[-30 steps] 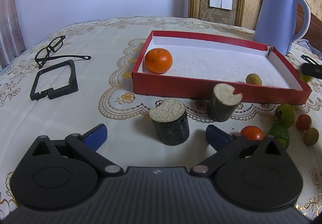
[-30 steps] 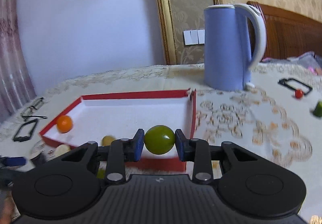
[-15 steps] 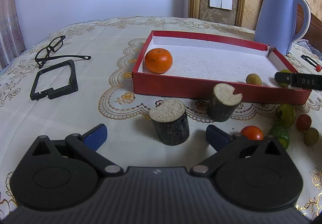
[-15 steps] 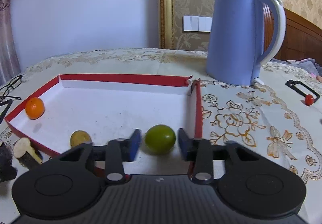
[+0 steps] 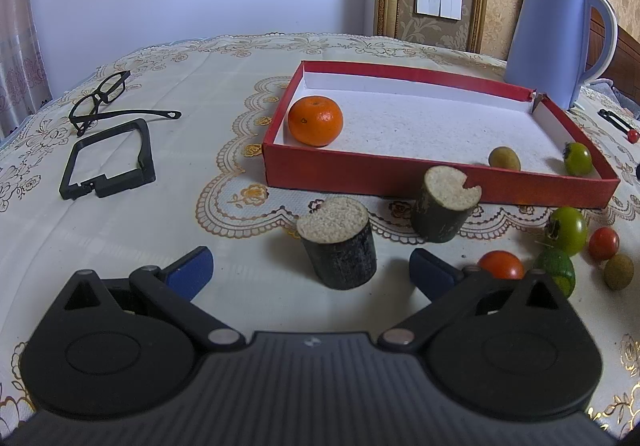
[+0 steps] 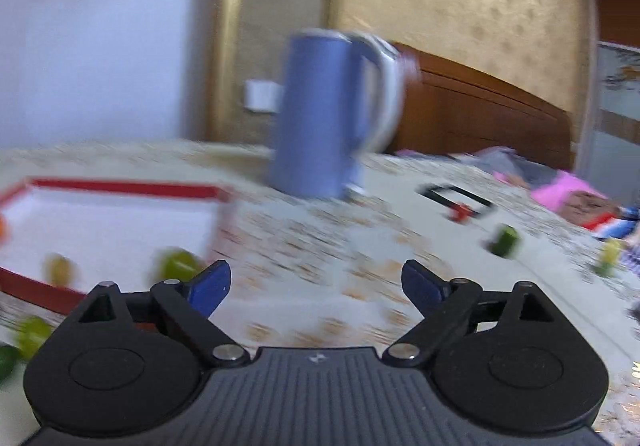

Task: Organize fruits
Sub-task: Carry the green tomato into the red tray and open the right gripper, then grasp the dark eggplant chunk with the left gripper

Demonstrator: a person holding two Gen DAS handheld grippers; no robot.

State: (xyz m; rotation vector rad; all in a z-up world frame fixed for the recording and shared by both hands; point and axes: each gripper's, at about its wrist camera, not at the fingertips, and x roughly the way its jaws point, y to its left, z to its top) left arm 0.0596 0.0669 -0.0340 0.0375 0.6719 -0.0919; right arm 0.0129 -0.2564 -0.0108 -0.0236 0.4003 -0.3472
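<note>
While both tools gape empty | lace tablecloth bears red tray | kettle by wall

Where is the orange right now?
Left wrist view: the orange sits inside the red box, in its near-left corner, far from the two small fruits at the right end.

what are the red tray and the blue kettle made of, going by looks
Red tray: looks like cardboard, matte red outside, white inside; thin folded walls with a split corner suggest a box lid.
Blue kettle: probably smooth plastic, pale blue with a soft sheen and a white-edged handle, though painted metal cannot be ruled out.
</note>
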